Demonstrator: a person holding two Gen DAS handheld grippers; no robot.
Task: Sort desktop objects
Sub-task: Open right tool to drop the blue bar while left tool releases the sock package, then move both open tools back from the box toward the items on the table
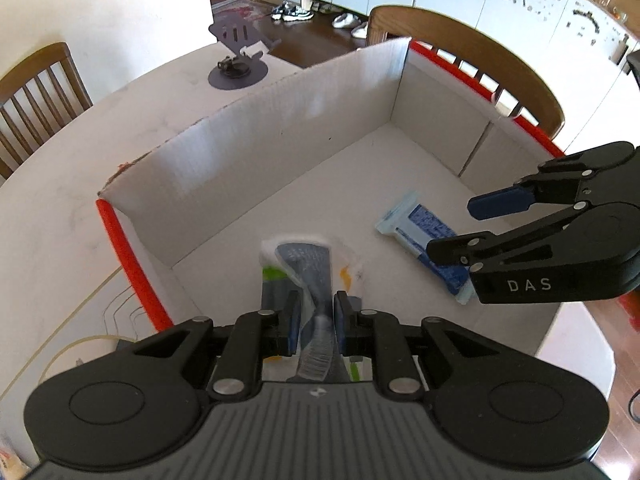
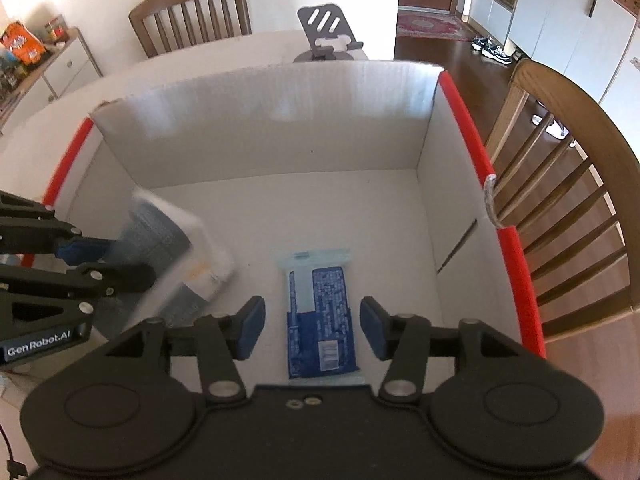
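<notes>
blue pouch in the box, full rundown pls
The blue pouch is a flat, sealed plastic packet: dark blue printed panel with small white text and a barcode label, pale translucent sealed ends. It lies flat on the floor of the cardboard box, lengthwise between the open fingers of the right hand-held gripper, whose pads stand clear of it.

Plenty of open floor at the far end of the box, nothing lying there. The near half is crowded: blue packet flat in the middle, clear packet beside it. Tall walls block sideways moves, top's wide open.
</notes>
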